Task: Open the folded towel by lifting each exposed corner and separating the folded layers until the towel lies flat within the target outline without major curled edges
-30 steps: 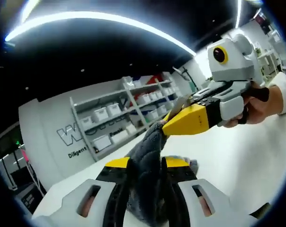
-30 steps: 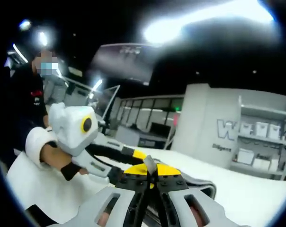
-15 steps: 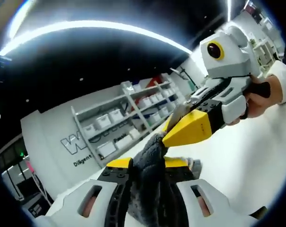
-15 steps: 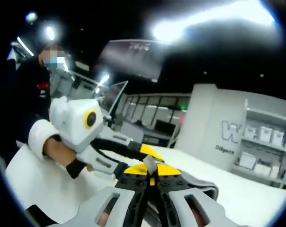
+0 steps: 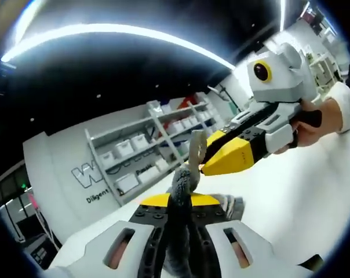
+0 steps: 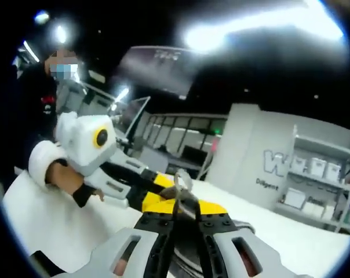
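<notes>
A grey towel [image 5: 179, 182] rises in a narrow bunch between the jaws of my left gripper [image 5: 178, 201], which is shut on it. More of the towel lies on the white table [image 5: 302, 191] just beyond the jaws. My right gripper [image 5: 212, 153] comes in from the right, held by a hand, its yellow jaws shut on a thin upright corner of the towel. In the right gripper view, my right gripper [image 6: 183, 211] pinches that towel corner [image 6: 182, 180]. The left gripper [image 6: 157, 194] sits close at its left, just above the table [image 6: 53, 220].
Shelving with white bins [image 5: 146, 145] stands behind the table, next to a pale wall with lettering [image 5: 91, 171]. The shelves [image 6: 323, 174] also stand at the right of the right gripper view. A person in dark clothes [image 6: 36, 110] is at the left, with a white sleeve [image 6: 44, 168].
The towel between the left jaws has gone from a wide bunch to a narrow strip. The right gripper has lifted a thin corner up, clear of the left jaws.
</notes>
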{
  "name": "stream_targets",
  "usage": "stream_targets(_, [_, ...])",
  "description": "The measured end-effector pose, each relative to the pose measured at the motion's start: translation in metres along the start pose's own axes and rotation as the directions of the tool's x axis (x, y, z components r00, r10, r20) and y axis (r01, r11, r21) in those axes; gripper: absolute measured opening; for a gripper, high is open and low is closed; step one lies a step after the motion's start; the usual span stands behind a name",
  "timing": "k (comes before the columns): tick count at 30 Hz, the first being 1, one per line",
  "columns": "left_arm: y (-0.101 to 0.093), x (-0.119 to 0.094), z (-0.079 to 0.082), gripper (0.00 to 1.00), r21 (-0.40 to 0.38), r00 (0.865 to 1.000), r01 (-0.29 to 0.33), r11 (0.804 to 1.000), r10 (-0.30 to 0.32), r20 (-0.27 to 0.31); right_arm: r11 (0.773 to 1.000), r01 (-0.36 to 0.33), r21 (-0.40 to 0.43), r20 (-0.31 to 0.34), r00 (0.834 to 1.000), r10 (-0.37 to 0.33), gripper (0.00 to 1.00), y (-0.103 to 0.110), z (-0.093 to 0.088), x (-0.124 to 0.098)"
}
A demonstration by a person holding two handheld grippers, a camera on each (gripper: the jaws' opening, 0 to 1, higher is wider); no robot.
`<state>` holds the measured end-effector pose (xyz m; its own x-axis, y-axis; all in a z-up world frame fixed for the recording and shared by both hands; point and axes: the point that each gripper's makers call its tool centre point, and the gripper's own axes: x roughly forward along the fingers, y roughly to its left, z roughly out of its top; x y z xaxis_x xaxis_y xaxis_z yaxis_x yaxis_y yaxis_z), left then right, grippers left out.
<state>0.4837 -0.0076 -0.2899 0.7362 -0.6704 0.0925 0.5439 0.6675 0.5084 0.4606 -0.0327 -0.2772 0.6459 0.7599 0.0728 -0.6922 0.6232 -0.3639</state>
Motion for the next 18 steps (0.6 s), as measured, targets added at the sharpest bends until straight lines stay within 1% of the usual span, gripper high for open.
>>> stream_targets(2, [0.003, 0.001, 0.001, 0.07, -0.008, 1.0, -0.001, 1.0, 0.001, -0.003, 1.0, 0.012, 0.003, -0.001, 1.0, -0.012, 0.06, -0.004, -0.001, -0.002])
stream_targets(4, [0.005, 0.001, 0.001, 0.06, -0.02, 1.0, 0.003, 1.0, -0.003, 0.0, 0.999, 0.02, 0.03, 0.004, 1.0, -0.02, 0.07, -0.008, -0.002, -0.002])
stream_targets(5, [0.006, 0.001, 0.001, 0.05, -0.032, 1.0, 0.004, 0.999, -0.004, 0.004, 0.998, 0.027, 0.051, 0.0, 1.0, -0.027, 0.07, -0.012, -0.005, -0.002])
stream_targets(7, [0.007, 0.001, 0.0, 0.05, -0.034, 1.0, -0.001, 0.999, 0.001, 0.002, 0.997, 0.055, 0.06, -0.021, 0.998, -0.054, 0.07, -0.021, -0.014, -0.002])
stream_targets(9, [0.01, 0.001, 0.0, 0.05, -0.033, 1.0, -0.004, 0.999, 0.004, 0.003, 0.994, 0.084, 0.073, -0.033, 0.996, -0.082, 0.11, -0.028, -0.019, -0.003])
stream_targets(11, [0.013, 0.0, 0.001, 0.05, -0.048, 1.0, -0.011, 0.999, 0.011, 0.005, 0.986, 0.115, 0.118, -0.045, 0.993, -0.111, 0.13, -0.037, -0.024, -0.005])
stream_targets(13, [0.016, 0.0, 0.001, 0.05, -0.062, 1.0, -0.015, 0.998, 0.015, 0.005, 0.978, 0.14, 0.154, -0.053, 0.99, -0.133, 0.14, -0.048, -0.028, -0.007])
stream_targets(16, [0.022, -0.002, 0.001, 0.04, -0.092, 1.0, -0.028, 0.995, 0.029, 0.009, 0.972, 0.156, 0.179, -0.075, 0.987, -0.144, 0.14, -0.056, -0.036, -0.009])
stream_targets(18, [0.024, -0.003, 0.002, 0.04, -0.11, 0.999, -0.032, 0.993, 0.033, 0.009, 0.969, 0.17, 0.178, -0.092, 0.984, -0.156, 0.15, -0.058, -0.041, -0.009])
